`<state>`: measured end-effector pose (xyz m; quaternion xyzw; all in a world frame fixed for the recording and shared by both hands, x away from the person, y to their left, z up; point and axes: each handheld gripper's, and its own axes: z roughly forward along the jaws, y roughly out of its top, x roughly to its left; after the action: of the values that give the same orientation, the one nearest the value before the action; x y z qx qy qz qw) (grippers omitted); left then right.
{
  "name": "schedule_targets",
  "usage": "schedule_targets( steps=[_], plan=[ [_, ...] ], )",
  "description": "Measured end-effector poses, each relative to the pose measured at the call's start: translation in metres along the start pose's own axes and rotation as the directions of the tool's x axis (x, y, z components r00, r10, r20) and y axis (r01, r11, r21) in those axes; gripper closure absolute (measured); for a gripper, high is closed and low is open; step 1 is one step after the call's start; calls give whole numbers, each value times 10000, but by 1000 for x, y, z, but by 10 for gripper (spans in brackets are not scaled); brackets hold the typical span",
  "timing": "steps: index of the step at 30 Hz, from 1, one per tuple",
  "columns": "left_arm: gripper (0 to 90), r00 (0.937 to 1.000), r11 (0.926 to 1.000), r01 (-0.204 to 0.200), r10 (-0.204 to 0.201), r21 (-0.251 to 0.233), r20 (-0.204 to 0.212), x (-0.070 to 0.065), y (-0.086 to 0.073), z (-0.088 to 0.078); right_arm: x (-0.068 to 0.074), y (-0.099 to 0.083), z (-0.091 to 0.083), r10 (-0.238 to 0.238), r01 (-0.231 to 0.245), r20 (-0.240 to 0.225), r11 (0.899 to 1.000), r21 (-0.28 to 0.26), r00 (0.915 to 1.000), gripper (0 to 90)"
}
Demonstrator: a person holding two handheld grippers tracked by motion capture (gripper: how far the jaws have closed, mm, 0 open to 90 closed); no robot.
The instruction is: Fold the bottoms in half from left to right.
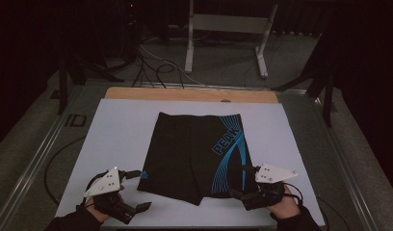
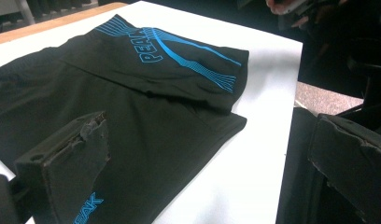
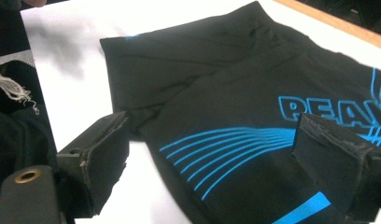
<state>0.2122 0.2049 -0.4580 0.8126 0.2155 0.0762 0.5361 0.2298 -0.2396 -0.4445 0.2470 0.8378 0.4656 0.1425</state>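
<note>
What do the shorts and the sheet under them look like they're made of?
Shorts: thin, smooth knit, likely synthetic sportswear; matte black, lying flat with soft creases, blue printed lettering. White sheet: smooth, flat and matte, possibly paper or plastic; I cannot tell which.

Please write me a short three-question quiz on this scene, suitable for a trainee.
1. True or false: the black fabric shorts with blue printed stripes lie spread flat on the white table sheet.
2. Which gripper is nearer the leg with the blue curved stripes: A) left gripper, B) right gripper?
3. Fill in: both grippers have their jaws ____, holding nothing.

Key
1. True: the shorts lie flat, waistband away from the person.
2. B: the striped leg lies on the person's right, beside the right gripper.
3. Open: in each gripper view the two jaws stand wide apart, with the shorts showing between them.
</note>
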Motion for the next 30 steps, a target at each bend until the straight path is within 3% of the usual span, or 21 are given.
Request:
schedule_targets(
  steps=[6,9,23,30],
  plan=[
    [0,9993,9989,359,-355,-315,141,0,6,-2,-9,18,-1,-222,226,228,9997,-132,9995,112],
    [0,9995,9989,294,-297,-368,-64,-1,9,-4,-13,26,-1,-360,368,370,9991,-209,9987,112],
    [0,9974,9988,490,-493,-67,-534,2,5,-1,-24,53,10,-638,655,409,9970,-423,9971,112],
    [0,9973,9992,390,-384,88,-624,1,3,3,-31,69,22,-776,798,449,9955,-503,9960,112]
  ],
)
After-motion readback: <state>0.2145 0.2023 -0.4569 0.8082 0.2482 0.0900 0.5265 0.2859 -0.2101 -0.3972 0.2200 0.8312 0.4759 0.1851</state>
